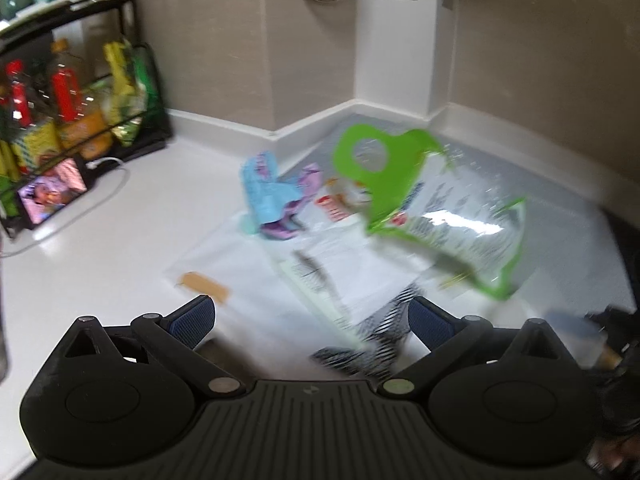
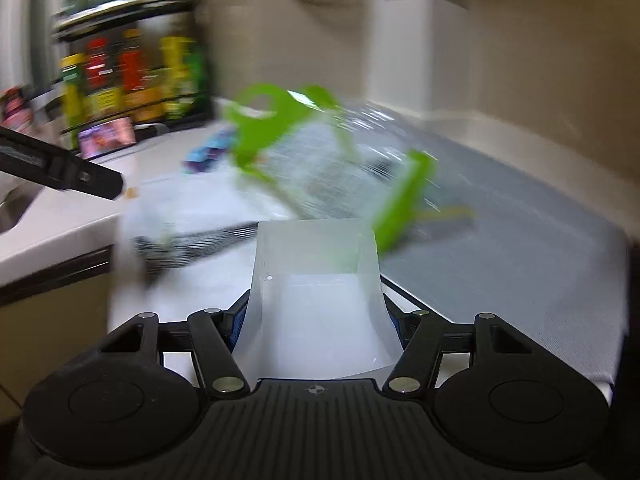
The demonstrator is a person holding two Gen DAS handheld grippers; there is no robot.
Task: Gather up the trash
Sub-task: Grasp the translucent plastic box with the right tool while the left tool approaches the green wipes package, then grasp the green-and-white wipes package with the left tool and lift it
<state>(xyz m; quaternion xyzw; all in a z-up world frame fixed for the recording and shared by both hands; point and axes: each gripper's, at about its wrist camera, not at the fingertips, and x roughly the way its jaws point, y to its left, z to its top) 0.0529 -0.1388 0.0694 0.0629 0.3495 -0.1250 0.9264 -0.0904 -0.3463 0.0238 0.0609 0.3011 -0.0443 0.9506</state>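
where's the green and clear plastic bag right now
In the left wrist view the green and clear plastic bag sits right of centre, over the white papers, right of the blue and purple wrapper.

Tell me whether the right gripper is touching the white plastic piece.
Touching: the right wrist view shows the right gripper closed on the white plastic piece.

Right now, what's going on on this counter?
Trash pickup on a kitchen counter. The right tool is shut on a translucent white plastic container. The left tool is open and empty, hovering over flat white packaging. A green-edged clear bag and a crumpled blue and purple wrapper lie loose ahead. Both views are motion-blurred.
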